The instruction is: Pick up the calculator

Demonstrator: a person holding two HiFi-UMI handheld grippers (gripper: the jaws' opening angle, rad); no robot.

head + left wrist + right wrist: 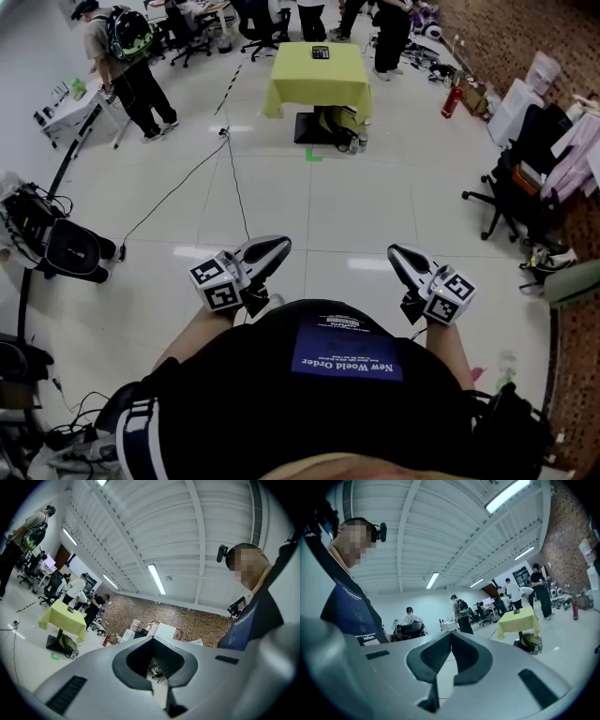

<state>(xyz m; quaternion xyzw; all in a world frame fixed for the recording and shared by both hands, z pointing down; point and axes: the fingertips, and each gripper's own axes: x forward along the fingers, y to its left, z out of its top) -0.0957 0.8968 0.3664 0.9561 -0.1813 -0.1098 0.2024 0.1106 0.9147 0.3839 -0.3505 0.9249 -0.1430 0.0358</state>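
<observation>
Well ahead of the fingertips, the calculator (321,52) lies on a yellow table (319,89), too small to make out its keys. Left gripper (277,246) and right gripper (398,253) both have fingers pressed together, empty.

Floor (375,206) ahead is open, a wide lane straight to table (319,89). Cable (234,183) trails along the lane's left side, running up toward the table base. Left of it: black equipment (52,246) on the floor; farther up, person with backpack (127,61). Right side: chair (497,202) and clutter against brick wall (511,33), well off the lane. Bag (339,122) sits at table base. People (392,37) stand just behind table. Calculator (321,52) lies toward the far edge, bare cloth on its near side.
</observation>
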